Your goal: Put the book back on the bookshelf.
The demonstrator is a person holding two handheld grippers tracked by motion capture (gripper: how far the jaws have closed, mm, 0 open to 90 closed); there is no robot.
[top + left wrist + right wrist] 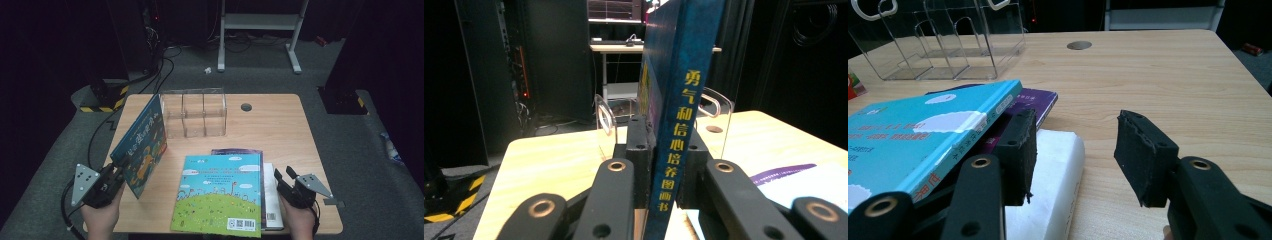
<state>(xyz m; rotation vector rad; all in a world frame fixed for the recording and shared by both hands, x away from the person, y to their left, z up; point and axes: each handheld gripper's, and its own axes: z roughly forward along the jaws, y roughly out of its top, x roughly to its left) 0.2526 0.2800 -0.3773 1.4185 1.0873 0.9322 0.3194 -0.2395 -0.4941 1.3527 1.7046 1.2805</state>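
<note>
My left gripper (118, 170) is shut on the spine of a blue picture book (142, 145), which stands upright on its edge at the table's left. In the left gripper view the book's dark blue spine (679, 130) with yellow characters is clamped between the jaws (663, 150). A clear acrylic book rack (194, 113) with three slots stands behind it. A stack of books lies flat at the front middle: a cyan-and-green picture book (220, 192) on top, a purple one (237, 151) under it, a white one (271, 192) at the bottom. My right gripper (284, 176) is open just right of the stack (1075, 160).
The wooden table (270, 127) has a round grey cable grommet (246, 107) at the back. A white metal stand (260, 30) and cables lie on the dark floor behind. Bare tabletop stretches to the right of the stack.
</note>
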